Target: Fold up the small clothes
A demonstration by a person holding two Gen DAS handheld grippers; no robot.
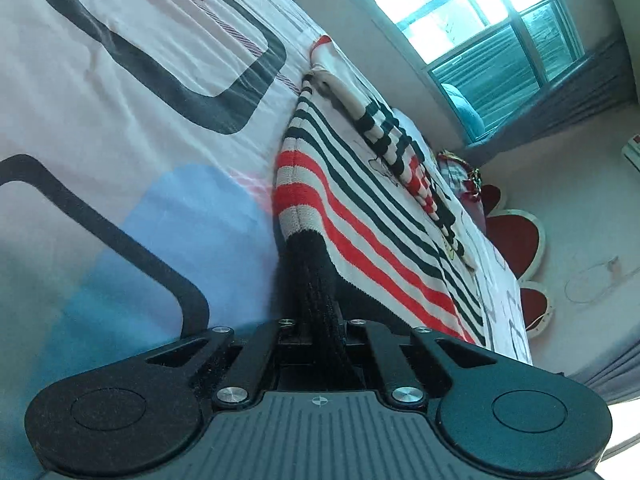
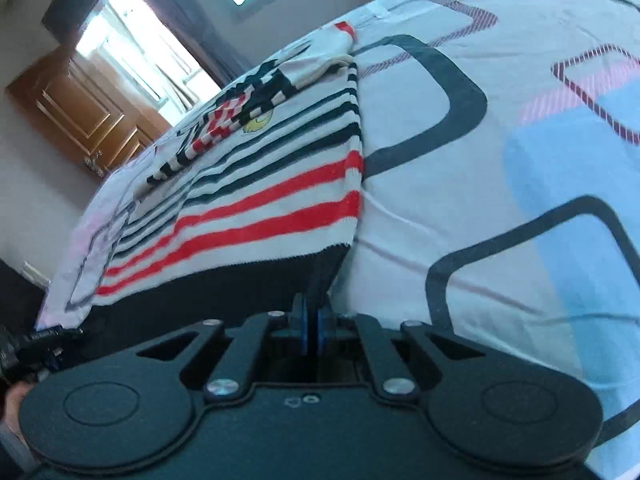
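Observation:
A small knit sweater (image 1: 360, 216) with white, black and red stripes lies on the patterned bed sheet (image 1: 120, 120). Its black hem is pinched at one corner in my left gripper (image 1: 318, 320), which is shut on it. In the right wrist view the same sweater (image 2: 260, 184) lies flat, and my right gripper (image 2: 312, 316) is shut on the other corner of the black hem. A sleeve is folded across the sweater's upper part (image 2: 224, 120). Both hem corners are lifted slightly off the sheet.
The sheet (image 2: 480, 160) has grey rounded squares and blue and pink patches. A window (image 1: 500, 28) and red heart-shaped cushions (image 1: 516, 236) lie beyond the bed. A wooden door (image 2: 80, 112) stands past the far bed edge. The left gripper (image 2: 36, 344) shows at the lower left.

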